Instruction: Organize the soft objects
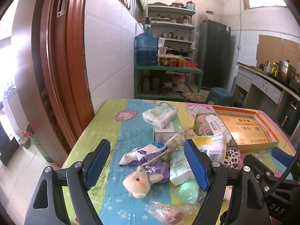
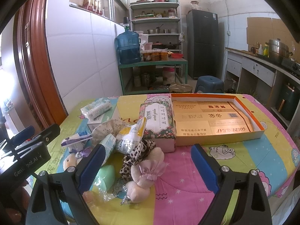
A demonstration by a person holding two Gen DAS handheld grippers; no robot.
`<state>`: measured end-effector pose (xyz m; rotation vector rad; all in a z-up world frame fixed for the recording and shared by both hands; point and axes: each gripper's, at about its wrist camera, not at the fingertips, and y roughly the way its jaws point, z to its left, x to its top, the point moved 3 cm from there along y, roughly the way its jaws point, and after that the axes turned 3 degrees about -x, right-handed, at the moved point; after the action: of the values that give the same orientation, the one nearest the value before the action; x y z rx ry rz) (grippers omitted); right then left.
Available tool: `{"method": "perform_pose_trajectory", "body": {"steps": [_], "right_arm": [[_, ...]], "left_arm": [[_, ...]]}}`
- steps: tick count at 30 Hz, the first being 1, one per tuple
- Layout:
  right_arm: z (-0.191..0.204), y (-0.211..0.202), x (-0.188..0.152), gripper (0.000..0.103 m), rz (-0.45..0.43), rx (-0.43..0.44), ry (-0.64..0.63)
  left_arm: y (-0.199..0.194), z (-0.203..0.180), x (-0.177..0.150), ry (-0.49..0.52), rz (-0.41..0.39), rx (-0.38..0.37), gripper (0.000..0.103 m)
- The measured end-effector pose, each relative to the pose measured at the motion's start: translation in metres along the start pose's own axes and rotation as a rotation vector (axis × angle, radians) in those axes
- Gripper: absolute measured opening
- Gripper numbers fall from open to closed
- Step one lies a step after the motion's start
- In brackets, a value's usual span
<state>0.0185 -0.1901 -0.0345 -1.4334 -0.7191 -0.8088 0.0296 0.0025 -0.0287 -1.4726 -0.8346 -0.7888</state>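
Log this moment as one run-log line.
left gripper: open, empty, above teddy bear | right gripper: open, empty, above pink plush | tray: no soft items

1. A home kitchen, lived-in: white tiled walls all round and a dark fridge point(image 2: 203, 44) standing in the far corner.
2. Beside it, a white shelf rack point(image 2: 155, 21) loaded with pots, bowls and jars.
3. In front, a green stand point(image 2: 152, 64) carries a big blue water jug point(image 2: 129, 46) and tubs of food.
4. Along the right wall runs a counter point(image 2: 262, 63) with drawers, a steel steamer pot point(image 2: 278, 50) and bottles on top.
5. A blue plastic stool point(image 2: 210, 83) sits on the floor.
6. Up close, the tabletop point(image 2: 243, 159) wears a bright cartoon quilt, and a red-brown wooden door frame point(image 1: 56, 65) rises on the left.
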Motion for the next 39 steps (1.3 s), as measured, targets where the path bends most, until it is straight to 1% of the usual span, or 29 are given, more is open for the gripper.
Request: {"method": "perform_pose_trajectory", "body": {"steps": [4,13,16,20,27,33,36,39], "right_arm": [[0.001,0.000,-0.002,0.093,-0.003,-0.015,-0.014],[0.003,0.003,-0.007,0.093,0.010,-0.001,-0.017],[0.003,0.003,-0.013,0.093,0.008,0.020,-0.018],[0.002,0.007,-0.023,0.093,0.025,0.058,-0.014],[0.001,0.021,-0.038,0.093,0.069,0.069,-0.016],[-0.003,0.034,-0.043,0.093,0.099,0.053,-0.005],[-0.004,0.042,-0.045,0.093,0.117,0.044,-0.004],[-0.005,0.047,-0.046,0.093,0.128,0.037,-0.001]], "left_arm": [[0.000,0.000,-0.001,-0.003,0.002,-0.001,0.081],[0.003,0.006,-0.003,-0.014,0.009,0.000,0.081],[0.003,0.006,-0.004,-0.011,0.006,0.001,0.081],[0.003,0.011,-0.006,0.001,-0.012,0.000,0.081],[0.010,0.028,-0.023,0.005,0.015,-0.061,0.081],[0.025,0.037,-0.037,0.005,0.049,-0.088,0.081],[0.033,0.040,-0.037,0.006,0.048,-0.098,0.081],[0.046,0.040,-0.033,0.015,0.051,-0.132,0.081]]}}
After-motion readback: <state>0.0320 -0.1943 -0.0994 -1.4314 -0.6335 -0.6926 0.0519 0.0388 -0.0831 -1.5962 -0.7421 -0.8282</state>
